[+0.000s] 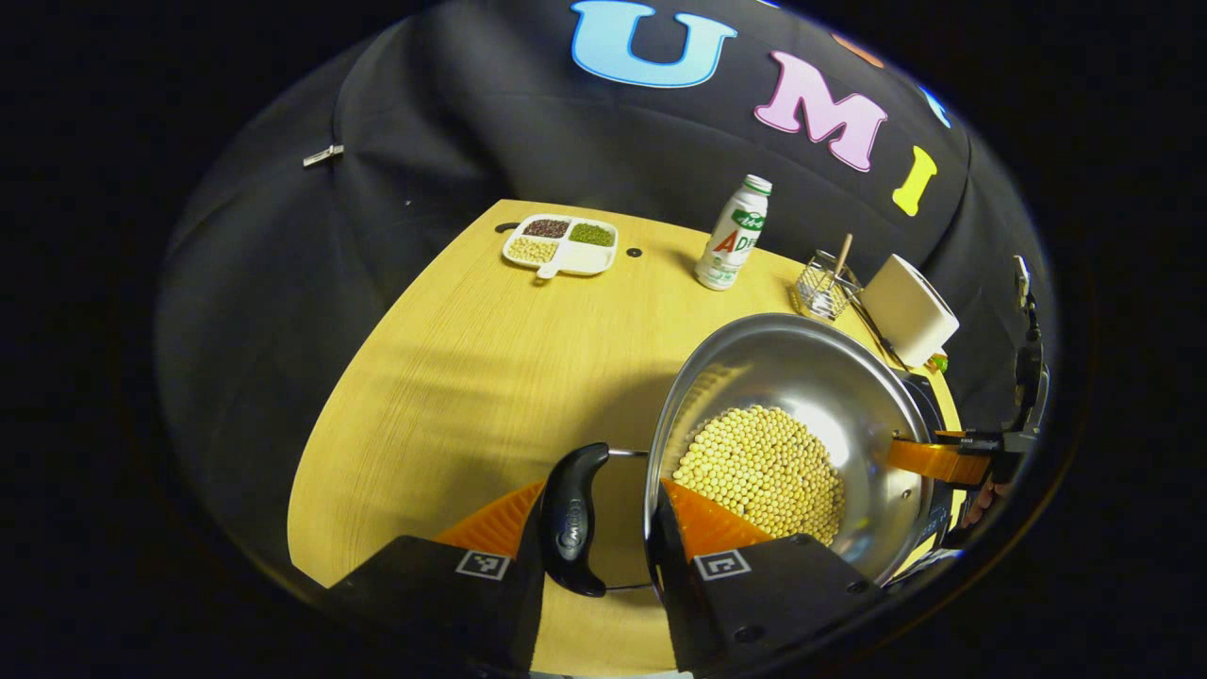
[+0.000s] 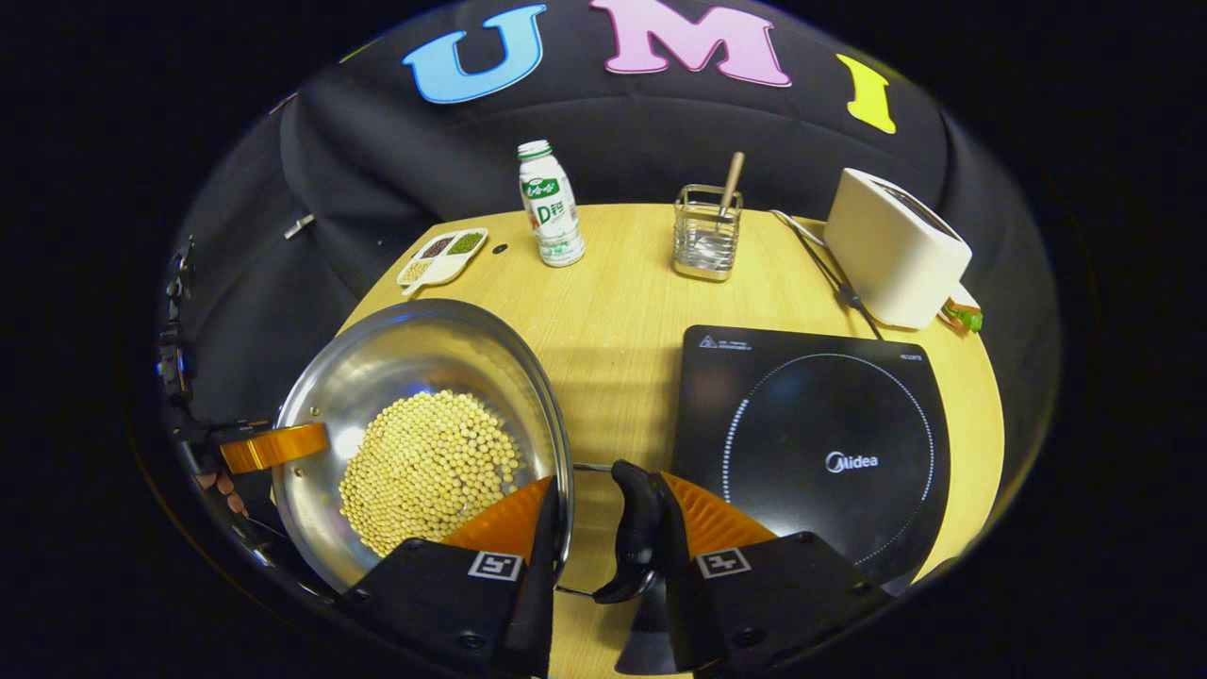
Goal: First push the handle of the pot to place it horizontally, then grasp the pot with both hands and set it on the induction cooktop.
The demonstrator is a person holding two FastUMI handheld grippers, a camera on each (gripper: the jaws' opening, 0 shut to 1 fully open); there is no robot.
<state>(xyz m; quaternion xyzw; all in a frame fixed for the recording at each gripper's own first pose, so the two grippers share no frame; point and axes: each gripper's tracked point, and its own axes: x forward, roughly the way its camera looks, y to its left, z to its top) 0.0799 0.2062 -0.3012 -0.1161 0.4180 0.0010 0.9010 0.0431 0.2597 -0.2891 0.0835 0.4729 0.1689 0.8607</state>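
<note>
A steel pot [image 1: 801, 368] holding soybeans [image 1: 764, 471] has a black side handle [image 1: 573, 519] on a wire loop. My left gripper [image 1: 603, 514] is shut across it, one finger outside the handle and the other inside the pot wall. In the right gripper view the pot [image 2: 396, 363] sits left of the black induction cooktop [image 2: 820, 443]. My right gripper [image 2: 603, 523] is shut on the opposite handle [image 2: 636, 528] in the same way. Each view shows the other gripper at the pot's far rim: right gripper [image 1: 952, 462], left gripper [image 2: 269, 448]. Whether the pot rests on the table is unclear.
At the back of the wooden table [image 2: 622, 311] stand a milk bottle [image 2: 550, 203], a divided dish of beans [image 2: 441, 255], a wire holder with a stick [image 2: 707, 236] and a white toaster [image 2: 896, 250], whose cable [image 2: 830, 273] runs toward the cooktop.
</note>
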